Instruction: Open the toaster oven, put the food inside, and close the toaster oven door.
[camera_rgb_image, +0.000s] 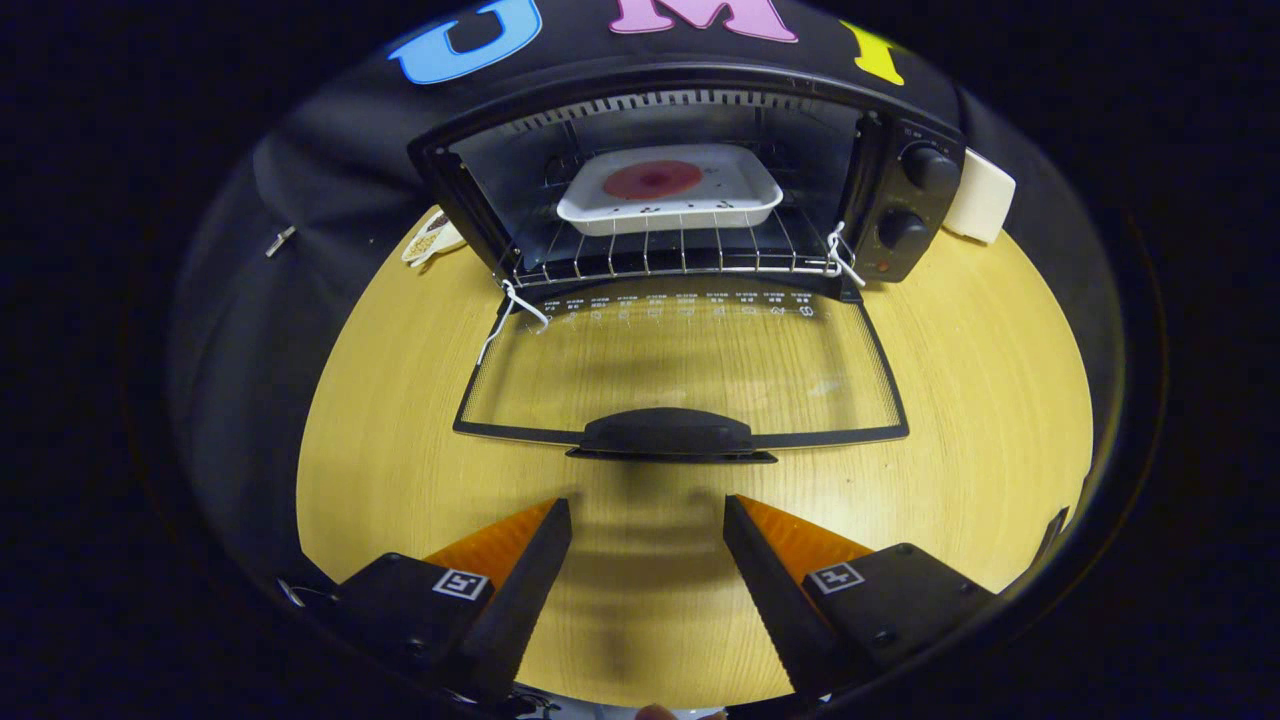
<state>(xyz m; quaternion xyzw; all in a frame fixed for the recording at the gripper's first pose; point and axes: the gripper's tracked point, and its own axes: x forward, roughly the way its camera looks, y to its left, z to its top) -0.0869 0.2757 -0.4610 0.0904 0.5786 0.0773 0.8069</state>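
We saw round pale wooden table (1000, 400) carrying black toaster oven (905, 200), glass door (680, 370) folded flat on wood; small patterned card (432, 238) lay left, white block (980, 195) right.

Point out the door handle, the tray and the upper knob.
Door handle (667, 434): gripper view, middle of the grip, just ahead of the open jaws.
Tray (600, 212): gripper view, front left rim, on the rack.
Upper knob (930, 167): gripper view, its face.
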